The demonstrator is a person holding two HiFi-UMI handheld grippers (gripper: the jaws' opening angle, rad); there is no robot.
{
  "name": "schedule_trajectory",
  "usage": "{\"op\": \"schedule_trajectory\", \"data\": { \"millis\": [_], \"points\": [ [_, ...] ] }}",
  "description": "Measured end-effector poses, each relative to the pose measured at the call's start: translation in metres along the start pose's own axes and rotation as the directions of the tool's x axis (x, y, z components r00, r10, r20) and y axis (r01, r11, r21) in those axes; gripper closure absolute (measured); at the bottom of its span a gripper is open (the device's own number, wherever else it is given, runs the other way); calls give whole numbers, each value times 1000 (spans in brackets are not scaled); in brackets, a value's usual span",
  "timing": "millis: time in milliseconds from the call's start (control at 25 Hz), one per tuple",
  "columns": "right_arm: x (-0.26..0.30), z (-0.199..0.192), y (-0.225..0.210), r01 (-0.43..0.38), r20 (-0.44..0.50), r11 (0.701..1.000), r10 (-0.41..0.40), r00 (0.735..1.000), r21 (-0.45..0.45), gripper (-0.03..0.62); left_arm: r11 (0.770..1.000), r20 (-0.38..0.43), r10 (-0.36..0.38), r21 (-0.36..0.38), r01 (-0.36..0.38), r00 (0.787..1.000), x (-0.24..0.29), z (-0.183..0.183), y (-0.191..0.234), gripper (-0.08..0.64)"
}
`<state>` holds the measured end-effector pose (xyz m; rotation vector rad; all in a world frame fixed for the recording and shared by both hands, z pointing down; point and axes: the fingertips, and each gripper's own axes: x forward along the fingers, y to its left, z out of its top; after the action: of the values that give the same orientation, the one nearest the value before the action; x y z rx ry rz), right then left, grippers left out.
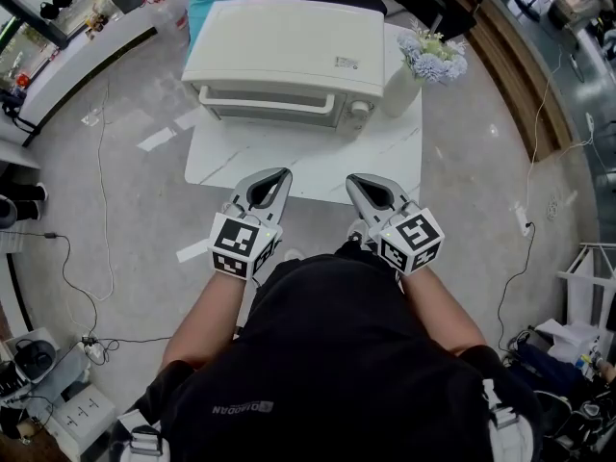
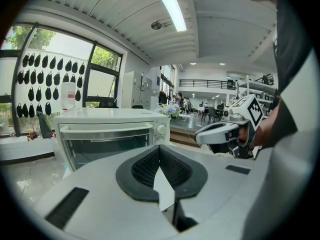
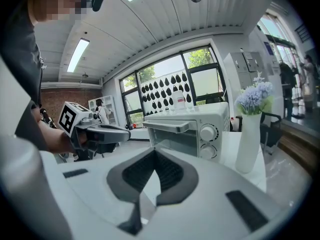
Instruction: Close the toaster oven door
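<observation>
A cream toaster oven (image 1: 289,51) stands on a white marble table (image 1: 289,166), and its glass door (image 1: 269,112) with a bar handle is upright against the front. Both grippers hover side by side in front of the table's near edge, apart from the oven. My left gripper (image 1: 282,173) is shut with nothing between its pads. My right gripper (image 1: 353,179) is also shut and empty. The left gripper view shows the oven (image 2: 107,134) ahead beyond the closed gripper (image 2: 160,147). In the right gripper view the oven (image 3: 187,126) sits ahead, past the closed gripper (image 3: 155,152).
A white vase of pale flowers (image 1: 423,65) stands on the table right of the oven, close to its knobs (image 1: 360,108). Cables trail over the grey floor (image 1: 96,191) on the left. A wooden step (image 1: 520,75) runs along the right.
</observation>
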<state>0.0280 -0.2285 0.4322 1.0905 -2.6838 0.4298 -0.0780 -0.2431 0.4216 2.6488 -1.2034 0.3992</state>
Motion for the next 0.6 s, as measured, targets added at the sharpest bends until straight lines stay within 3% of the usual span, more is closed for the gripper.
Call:
{"op": "schedule_trajectory", "data": {
  "millis": [600],
  "points": [
    [-2, 0, 1, -1, 3, 1000, 1, 1000, -7, 591, 1000, 10, -2, 21, 2, 1000, -1, 5, -2, 557]
  ]
}}
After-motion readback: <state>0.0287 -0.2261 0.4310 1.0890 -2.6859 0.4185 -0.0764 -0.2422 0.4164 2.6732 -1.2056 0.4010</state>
